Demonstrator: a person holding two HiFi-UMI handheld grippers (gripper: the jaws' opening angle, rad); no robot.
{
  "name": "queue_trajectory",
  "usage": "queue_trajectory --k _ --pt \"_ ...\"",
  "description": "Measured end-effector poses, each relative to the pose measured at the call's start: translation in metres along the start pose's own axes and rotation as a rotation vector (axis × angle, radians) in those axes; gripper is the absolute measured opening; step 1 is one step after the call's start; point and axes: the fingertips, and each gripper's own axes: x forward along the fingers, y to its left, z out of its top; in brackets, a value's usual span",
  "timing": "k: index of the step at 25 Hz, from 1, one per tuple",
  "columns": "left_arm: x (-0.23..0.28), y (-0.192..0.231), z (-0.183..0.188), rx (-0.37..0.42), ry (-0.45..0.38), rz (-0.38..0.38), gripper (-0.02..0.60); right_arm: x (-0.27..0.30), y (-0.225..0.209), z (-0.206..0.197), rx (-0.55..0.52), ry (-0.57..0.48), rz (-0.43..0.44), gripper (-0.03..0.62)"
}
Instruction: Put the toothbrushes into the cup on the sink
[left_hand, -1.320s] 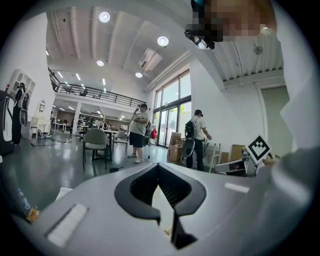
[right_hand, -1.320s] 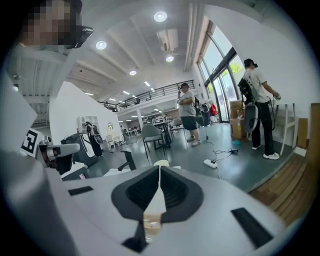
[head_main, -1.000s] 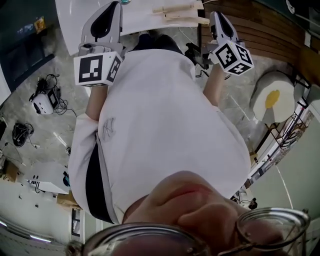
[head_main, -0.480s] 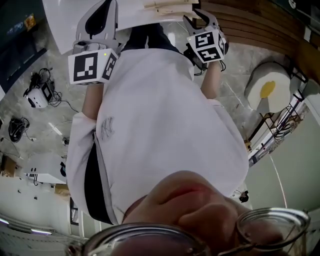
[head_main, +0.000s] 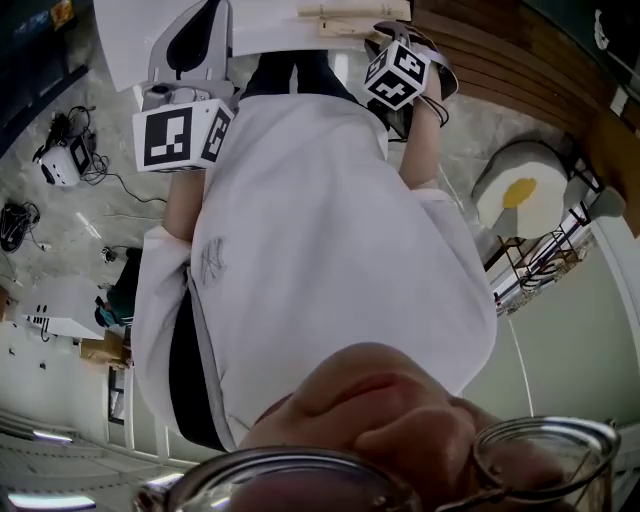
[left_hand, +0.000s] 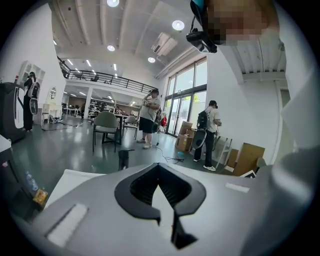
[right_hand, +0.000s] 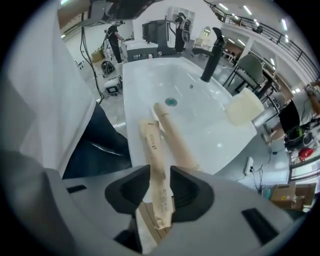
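Note:
Two paper-wrapped toothbrushes lie side by side on the near rim of the white sink (right_hand: 150, 85). One toothbrush (right_hand: 153, 150) runs between the jaws of my right gripper (right_hand: 160, 187); the other toothbrush (right_hand: 176, 137) lies just to its right. The right jaws are opening and stand wide around the wrapper. In the head view the right gripper (head_main: 390, 40) sits at the toothbrushes (head_main: 350, 14) on the sink edge (head_main: 270, 25). My left gripper (head_main: 210, 12) is raised beside the sink, its jaws together and empty (left_hand: 162, 200). No clear cup shows.
A black faucet (right_hand: 212, 47) stands at the sink's far side, the drain (right_hand: 171, 102) is mid-basin, and a cream block-like object (right_hand: 243, 107) rests on the right rim. The person's white shirt (head_main: 320, 250) fills the head view. People stand far off in the hall (left_hand: 150, 117).
My right gripper has moved left, in over the sink edge to the wrapped toothbrushes. The left gripper has barely shifted.

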Motion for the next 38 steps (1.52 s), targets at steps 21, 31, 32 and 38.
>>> queue_trajectory --k 21,31,32,38 --pt "0.009 -0.003 0.003 0.002 -0.005 -0.027 0.006 -0.057 -0.018 0.028 0.046 -0.213 -0.054 0.017" --pt "0.000 -0.013 0.020 0.035 -0.070 -0.044 0.006 -0.141 -0.069 0.087 0.325 -0.707 -0.270 0.015" --pt "-0.001 -0.015 0.021 0.038 -0.076 -0.045 0.006 -0.148 -0.072 0.088 0.346 -0.737 -0.282 0.015" --pt "-0.005 -0.019 0.031 0.054 -0.113 -0.044 0.006 -0.188 -0.099 0.090 0.469 -0.916 -0.388 0.015"
